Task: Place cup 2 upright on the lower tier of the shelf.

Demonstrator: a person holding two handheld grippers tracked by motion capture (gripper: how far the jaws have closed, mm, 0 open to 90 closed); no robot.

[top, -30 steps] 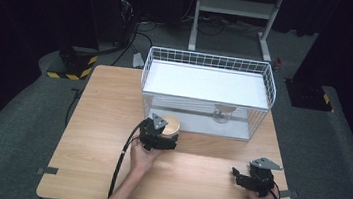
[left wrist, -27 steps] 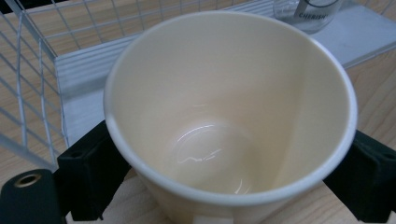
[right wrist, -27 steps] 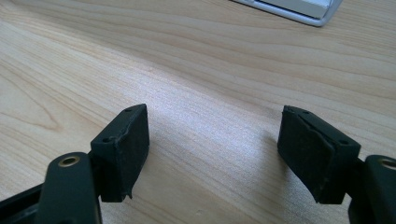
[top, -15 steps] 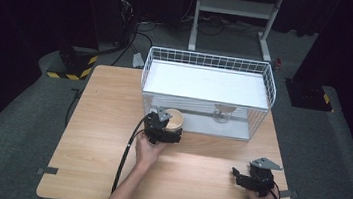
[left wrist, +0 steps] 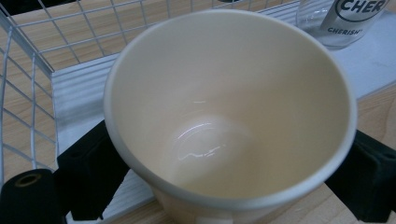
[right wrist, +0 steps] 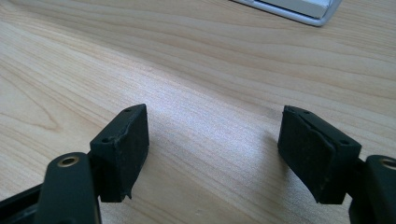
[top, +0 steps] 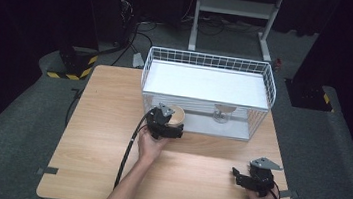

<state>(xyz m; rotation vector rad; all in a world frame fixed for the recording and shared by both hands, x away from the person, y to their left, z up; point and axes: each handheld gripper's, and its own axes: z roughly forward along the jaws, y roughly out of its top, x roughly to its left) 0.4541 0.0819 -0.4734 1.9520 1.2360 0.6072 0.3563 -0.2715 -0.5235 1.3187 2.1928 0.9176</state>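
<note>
One table carries our wire basket. Our left gripper clamps a cream cup, glossy inside and empty, at the basket's near wall. Our right gripper rests with jaws apart, holding nothing.

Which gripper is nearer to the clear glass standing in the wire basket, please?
The left gripper, shut on the cream cup, is nearer the glass. The right gripper rests farther back near the table's front edge.
</note>
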